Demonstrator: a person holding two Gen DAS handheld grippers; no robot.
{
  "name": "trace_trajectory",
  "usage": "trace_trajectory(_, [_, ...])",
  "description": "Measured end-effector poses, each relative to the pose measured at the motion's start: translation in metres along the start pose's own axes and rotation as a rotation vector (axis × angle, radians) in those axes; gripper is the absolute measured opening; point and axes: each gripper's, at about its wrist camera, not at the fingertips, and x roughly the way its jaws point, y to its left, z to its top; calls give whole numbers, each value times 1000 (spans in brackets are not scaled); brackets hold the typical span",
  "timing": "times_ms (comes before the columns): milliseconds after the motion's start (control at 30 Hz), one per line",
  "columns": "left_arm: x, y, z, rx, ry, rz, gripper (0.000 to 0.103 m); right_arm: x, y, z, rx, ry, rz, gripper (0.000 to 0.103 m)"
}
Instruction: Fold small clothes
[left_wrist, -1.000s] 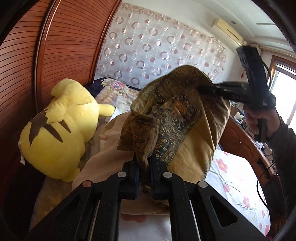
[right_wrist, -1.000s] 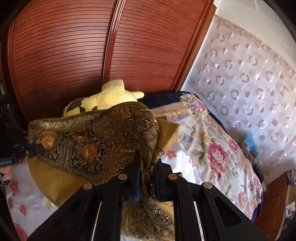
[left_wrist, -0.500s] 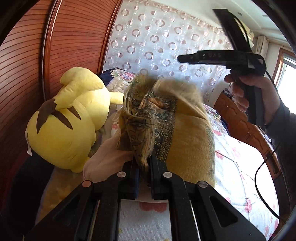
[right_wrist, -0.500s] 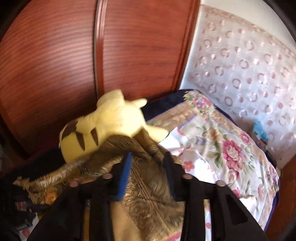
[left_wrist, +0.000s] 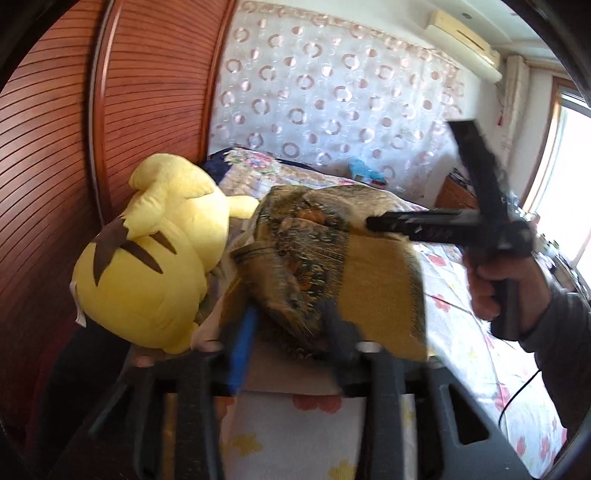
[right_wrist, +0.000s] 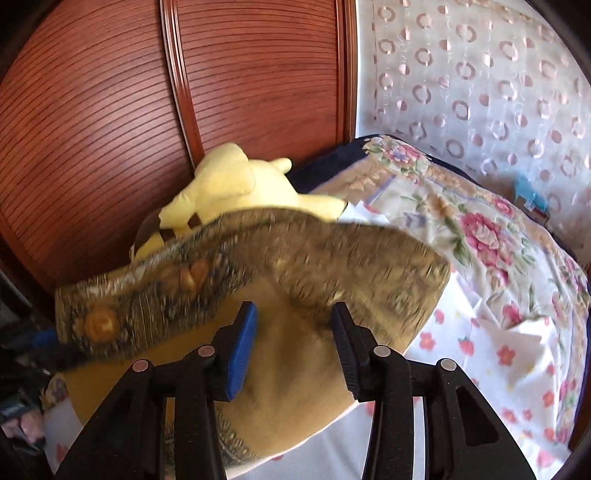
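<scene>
Left gripper (left_wrist: 291, 325): jaws spread, just opened, cloth edge lying loose between them.
Right gripper (right_wrist: 293, 325): jaws apart over the cloth, pinching nothing.
Cloth (right_wrist: 303, 354): mustard with patterned border, lying doubled over on the bed at 12 o'clock from both grippers.
Bed (right_wrist: 480, 354): white sheet with red flowers.
Plush toy (left_wrist: 147, 273): yellow, 10 o'clock of the cloth.
Quilt (right_wrist: 461, 206): floral, behind.
Wardrobe (right_wrist: 110, 129): ribbed red-brown wood.
Curtain (left_wrist: 332, 92): white, ringed.

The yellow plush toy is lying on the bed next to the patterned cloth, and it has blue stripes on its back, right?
Not quite. In the left wrist view the yellow plush toy does lie beside the patterned cloth on the bed, but its stripes are brown, not blue.
</scene>
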Motion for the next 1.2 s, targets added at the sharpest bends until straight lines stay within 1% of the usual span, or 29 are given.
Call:
trace_trajectory(33, [-2,-1,0,5,-2,4,60,1,-1,-2,0,0,-6,43])
trace_trajectory(67, [-5,-1,0,11,-8,6,75,6,1,-5,-7,-2,-22,43])
trace_trajectory(100, [-9,-3,-1,18,-13,8,81,11,2,-9,-14,0,-36,43])
trace_trajectory(167, [-16,-8,-1,43,-14,13,81,11,0,-14,28,10,-37,43])
trace_trajectory(233, [-25,-15,-2,74,-25,29,81,-2,2,-15,63,-5,-30,43])
trace_trajectory(300, [-32,-20,-4,86,-29,41,81,-17,4,-14,65,-34,-30,43])
trace_trajectory(367, [-38,-25,-5,92,-27,37,81,-37,9,-18,60,-61,-45,43])
trace_trajectory(467, [-48,-37,-7,113,-42,43,81,-71,18,-37,65,-103,-59,44])
trace_trajectory(567, [-56,-52,-12,135,-48,21,81,-106,27,-62,79,-138,-84,44])
trace_trajectory(767, [-69,-88,-22,186,-58,-35,81,-162,41,-121,108,-176,-150,44])
trace_trajectory(933, [-77,-123,-31,240,-62,-57,81,-212,55,-172,162,-205,-211,53])
trace_trajectory(1000, [-81,-136,-34,255,-64,-70,81,-232,63,-188,183,-225,-235,61])
trace_trajectory(1133, [-88,-156,-36,272,-71,-90,81,-270,79,-217,226,-270,-284,66])
trace_trajectory(1200, [-93,-167,-35,277,-82,-98,81,-287,83,-226,246,-288,-311,75])
